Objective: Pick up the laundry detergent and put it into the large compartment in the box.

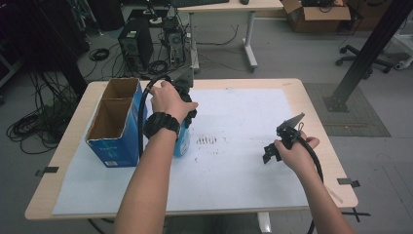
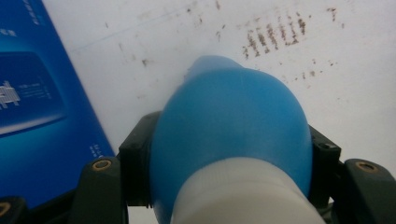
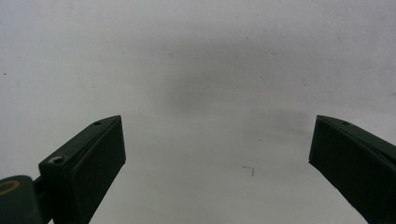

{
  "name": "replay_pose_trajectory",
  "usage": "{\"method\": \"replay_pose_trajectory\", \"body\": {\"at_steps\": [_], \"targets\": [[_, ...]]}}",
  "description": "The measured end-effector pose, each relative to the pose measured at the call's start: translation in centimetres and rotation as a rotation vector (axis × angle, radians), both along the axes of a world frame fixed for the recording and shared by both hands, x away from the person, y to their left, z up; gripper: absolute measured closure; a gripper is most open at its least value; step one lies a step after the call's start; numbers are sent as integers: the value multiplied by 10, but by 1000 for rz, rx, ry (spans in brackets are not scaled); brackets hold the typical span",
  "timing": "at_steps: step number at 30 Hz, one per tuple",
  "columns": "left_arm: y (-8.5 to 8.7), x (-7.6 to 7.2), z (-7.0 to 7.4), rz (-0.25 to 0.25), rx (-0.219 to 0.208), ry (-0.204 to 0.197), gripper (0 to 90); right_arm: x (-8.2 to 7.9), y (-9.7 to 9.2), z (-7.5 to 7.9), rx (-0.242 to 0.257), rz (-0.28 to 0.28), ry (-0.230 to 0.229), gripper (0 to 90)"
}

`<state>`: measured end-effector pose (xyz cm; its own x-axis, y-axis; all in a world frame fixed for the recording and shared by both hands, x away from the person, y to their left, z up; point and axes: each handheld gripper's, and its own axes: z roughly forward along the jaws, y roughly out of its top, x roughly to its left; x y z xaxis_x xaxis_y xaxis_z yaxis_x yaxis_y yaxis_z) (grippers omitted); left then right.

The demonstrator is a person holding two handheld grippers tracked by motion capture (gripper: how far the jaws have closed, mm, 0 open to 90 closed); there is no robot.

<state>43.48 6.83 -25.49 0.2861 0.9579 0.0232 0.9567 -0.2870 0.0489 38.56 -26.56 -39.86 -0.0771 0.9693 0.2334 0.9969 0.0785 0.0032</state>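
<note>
1. Nearest the person, the right gripper (image 1: 273, 151) hung over the bare white sheet (image 1: 234, 185) with its jaws wide apart and nothing between them. It was too far off to steady anything if the other side slipped.
2. Farther in, the left gripper (image 1: 187, 114) was clamped on a blue bottle (image 2: 231, 135), one jaw on each side of its rounded body, above the white part. That curved, smooth-looking surface could have let the bottle squirm out or swing if the squeeze eased.
3. The bottle was just beside the blue box (image 1: 117, 136); a sideways drift could have knocked the box's wall and tipped it.
4. Beyond lay the brown smudges (image 1: 207, 140); a dropped bottle might have rolled across them toward the table's edge (image 1: 243, 82).
</note>
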Motion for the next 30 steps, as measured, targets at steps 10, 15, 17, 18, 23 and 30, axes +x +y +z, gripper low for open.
{"method": "replay_pose_trajectory", "body": {"at_steps": [10, 15, 17, 18, 23, 30], "targets": [[5, -3, 50, -2, -8, -33, 370, -1, 1, 9, 8, -8, -12, 38], [7, -3, 67, -5, -6, -36, 370, -1, 0, 13, 10, -5, -18, 37], [9, -4, 76, -4, -7, -41, 370, 0, 0, 15, 9, -5, -22, 37], [11, -4, 84, 0, -7, -40, 370, 0, 0, 17, 12, -6, -21, 37], [17, -4, 108, 4, -14, -57, 370, 3, 1, 21, 12, -10, -26, 37], [33, -4, 136, 20, -27, -77, 371, 5, 1, 24, 7, 1, -30, 38]]}}
